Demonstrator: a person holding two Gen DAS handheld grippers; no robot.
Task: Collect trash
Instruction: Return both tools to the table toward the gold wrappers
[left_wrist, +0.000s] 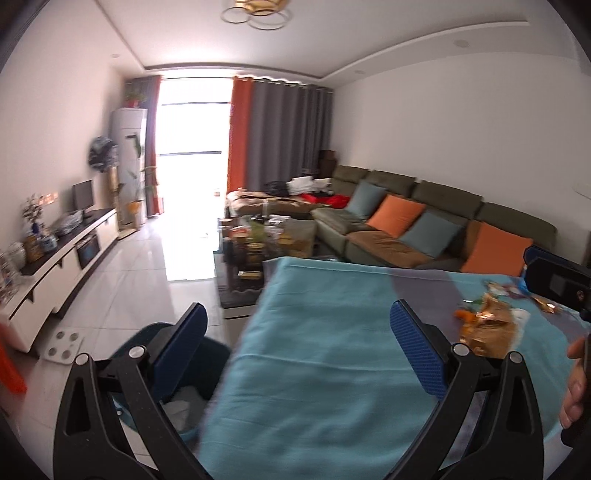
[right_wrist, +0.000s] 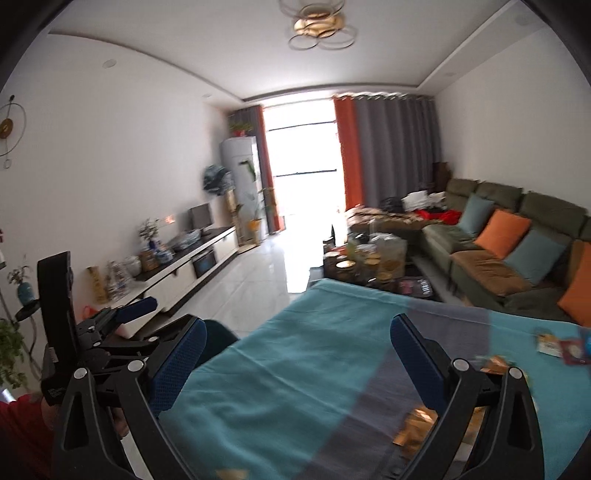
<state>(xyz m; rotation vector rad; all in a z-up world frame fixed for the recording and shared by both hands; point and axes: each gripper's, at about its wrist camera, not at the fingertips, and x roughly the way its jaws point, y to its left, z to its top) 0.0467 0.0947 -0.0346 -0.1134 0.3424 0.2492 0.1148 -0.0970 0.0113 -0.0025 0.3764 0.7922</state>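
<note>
Gold wrappers on teal cloth, right of left hand-held gripper, both spread wide, empty

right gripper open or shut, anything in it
Open and empty: in the right wrist view the right gripper has its blue pads wide apart, only the teal cloth showing between them.

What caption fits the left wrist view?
Open left gripper over a teal-covered table, wrappers at right, bin below left.

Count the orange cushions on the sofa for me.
2 fully seen: one orange cushion between the two blue cushions, another at the sofa's near end. More may be hidden beyond the frame edge.
</note>
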